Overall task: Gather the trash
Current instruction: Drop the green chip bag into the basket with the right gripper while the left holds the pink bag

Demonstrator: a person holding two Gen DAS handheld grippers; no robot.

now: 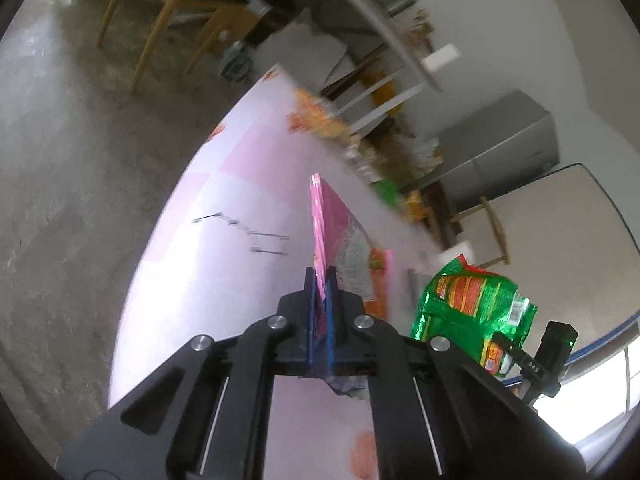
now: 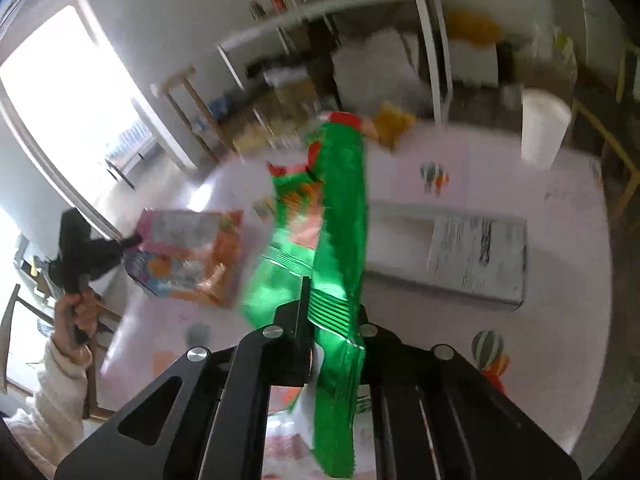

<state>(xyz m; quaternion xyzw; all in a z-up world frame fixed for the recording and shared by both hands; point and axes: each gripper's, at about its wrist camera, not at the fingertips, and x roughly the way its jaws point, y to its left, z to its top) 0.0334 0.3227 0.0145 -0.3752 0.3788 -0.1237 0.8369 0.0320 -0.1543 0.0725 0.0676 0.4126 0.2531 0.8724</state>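
Though both hang clear above the pink bench (image 2: 560, 280), left gripper (image 1: 320, 276) fingers pinch the flimsy pink foil wrapper (image 1: 326, 220) edge; right gripper (image 2: 332, 304) clamps the crinkly green snack bag (image 2: 340, 220): light, slippery, limp.

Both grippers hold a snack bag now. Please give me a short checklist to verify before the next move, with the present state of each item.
1. Left gripper shut on the pink wrapper: ok.
2. Right gripper shut on the green bag: ok.
3. Both pieces lifted clear of the table: cannot tell, the pictures are blurred.
4. The two grippers apart from each other: ok, a gap shows between them in the right wrist view.
5. Trash container in view as a place to drop them: not ok, none visible.
6. Other things left on the table, such as the white box: ok, none is touched.
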